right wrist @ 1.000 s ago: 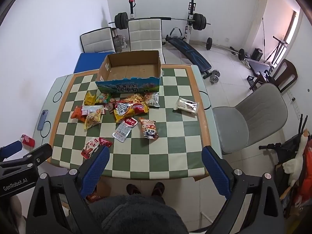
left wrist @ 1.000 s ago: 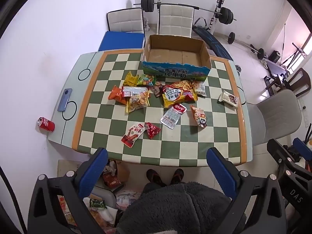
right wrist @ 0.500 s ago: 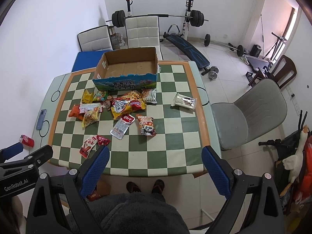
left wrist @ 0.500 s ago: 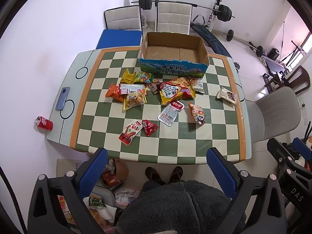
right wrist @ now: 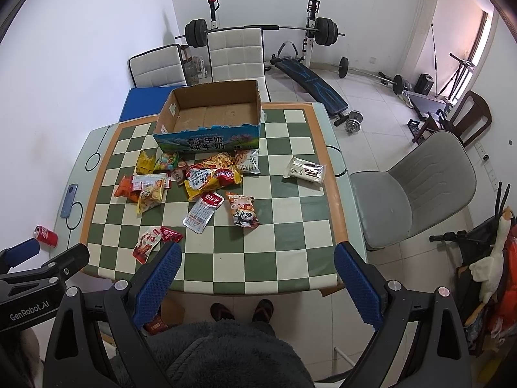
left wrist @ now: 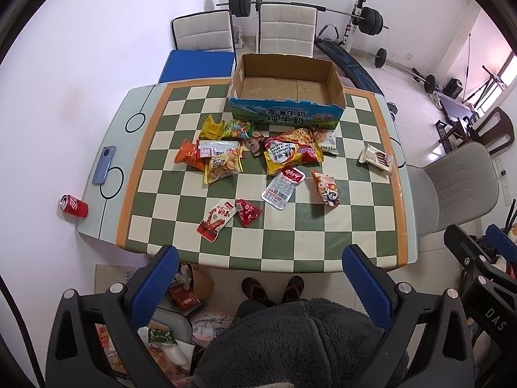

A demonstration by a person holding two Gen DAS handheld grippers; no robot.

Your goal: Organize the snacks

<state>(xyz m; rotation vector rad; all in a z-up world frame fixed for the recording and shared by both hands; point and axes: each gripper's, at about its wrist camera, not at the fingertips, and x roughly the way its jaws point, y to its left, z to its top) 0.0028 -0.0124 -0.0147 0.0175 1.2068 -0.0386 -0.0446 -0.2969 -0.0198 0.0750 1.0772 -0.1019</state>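
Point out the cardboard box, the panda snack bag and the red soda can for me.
cardboard box (left wrist: 286, 117): left wrist view, on its printed blue front wall.
panda snack bag (right wrist: 243, 210): right wrist view, middle of the bag, on the panda picture.
red soda can (left wrist: 75, 206): left wrist view, on the can's side.

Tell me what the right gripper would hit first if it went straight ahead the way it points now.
Probably the checkered table. The right gripper, open and empty, is held high and aimed down at bare squares near the front edge. The nearest snack in that line is the panda snack packet, further on. Depth is uncertain through the fisheye.
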